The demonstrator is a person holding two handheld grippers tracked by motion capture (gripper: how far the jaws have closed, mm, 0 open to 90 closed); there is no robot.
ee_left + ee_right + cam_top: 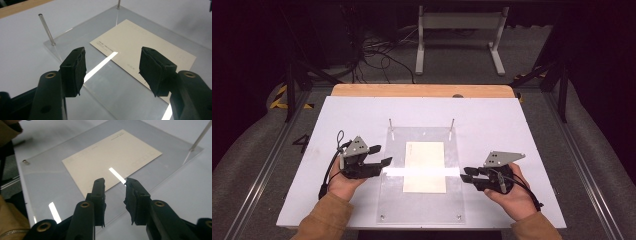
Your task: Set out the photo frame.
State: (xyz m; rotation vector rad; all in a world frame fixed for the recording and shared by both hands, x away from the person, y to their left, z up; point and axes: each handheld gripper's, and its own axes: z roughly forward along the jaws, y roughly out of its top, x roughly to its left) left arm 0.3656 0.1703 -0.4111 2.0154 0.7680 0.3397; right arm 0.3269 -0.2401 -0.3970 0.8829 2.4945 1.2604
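Right now a cream card [425,166] lies flat on a clear plastic sheet [422,205] at the middle of the white table [512,125], between the two grippers. The left gripper [384,163] hangs at the sheet's left edge, jaws spread wide with nothing between them; the card sits just ahead of its pads [75,71]. The right gripper [466,173] hovers at the sheet's right edge, jaws parted by a narrow gap and empty, the card near but apart from them. Two thin metal pins [390,123] stand at the sheet's far corners.
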